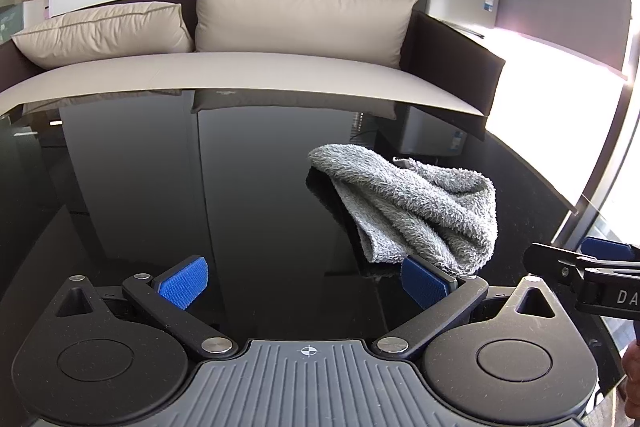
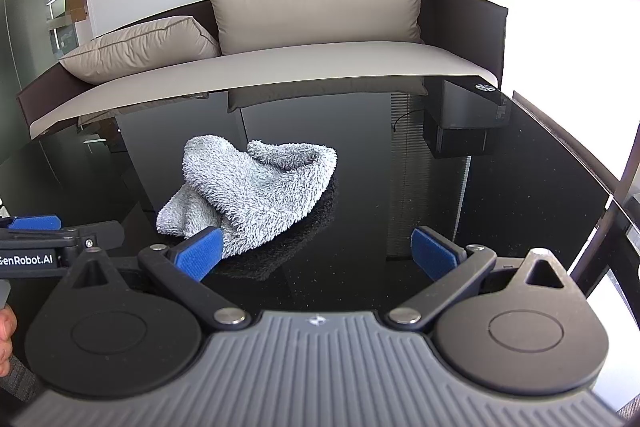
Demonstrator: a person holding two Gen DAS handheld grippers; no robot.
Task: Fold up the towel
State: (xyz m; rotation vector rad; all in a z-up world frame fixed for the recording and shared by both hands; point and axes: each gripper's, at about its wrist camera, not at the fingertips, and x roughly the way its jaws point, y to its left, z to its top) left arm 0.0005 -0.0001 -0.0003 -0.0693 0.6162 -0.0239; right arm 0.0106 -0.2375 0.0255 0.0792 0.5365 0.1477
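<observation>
**Crumpled towel lies between the two grippers, ahead of both**

The grey, fluffy terry towel sits in a rumpled heap on the glossy black surface, bunched and twisted rather than flat or squared. From the left gripper it lies ahead and to the right, its near hem just beside that gripper's right blue pad. From the right gripper the same towel lies ahead and to the left, its near edge against or just behind the left blue pad; whether it touches I cannot tell. Both grippers are spread wide with nothing between their fingers.

The heap's long axis runs slantwise, from a low near end to a raised far end. Neither gripper looks clearly nearer; each has the towel on its inner side. In my judgement, any grasp would mean swinging inward towards a loose edge.
</observation>
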